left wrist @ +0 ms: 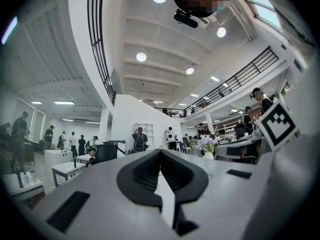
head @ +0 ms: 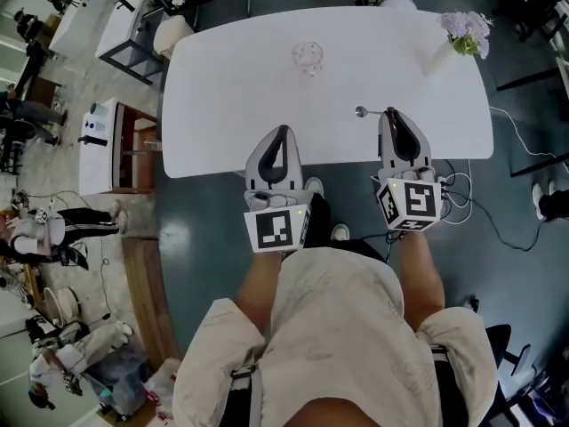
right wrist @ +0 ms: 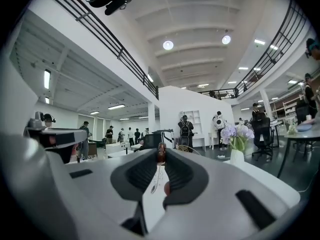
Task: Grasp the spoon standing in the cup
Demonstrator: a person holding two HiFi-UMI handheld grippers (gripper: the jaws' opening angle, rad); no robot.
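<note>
A vase of lilac flowers [head: 463, 32] stands at the white table's [head: 222, 105] corner.

It was a large open hall, like a lab or office. A railed balcony [right wrist: 112, 43] ran overhead, and people [left wrist: 139, 140] stood among white benches [left wrist: 67, 169].

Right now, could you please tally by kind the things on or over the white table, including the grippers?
glass cup: 1
vase of flowers: 1
spoon: 1, held off the table in the right gripper's jaws
grippers: 2, the left gripper and the right gripper
Total: 5
</note>
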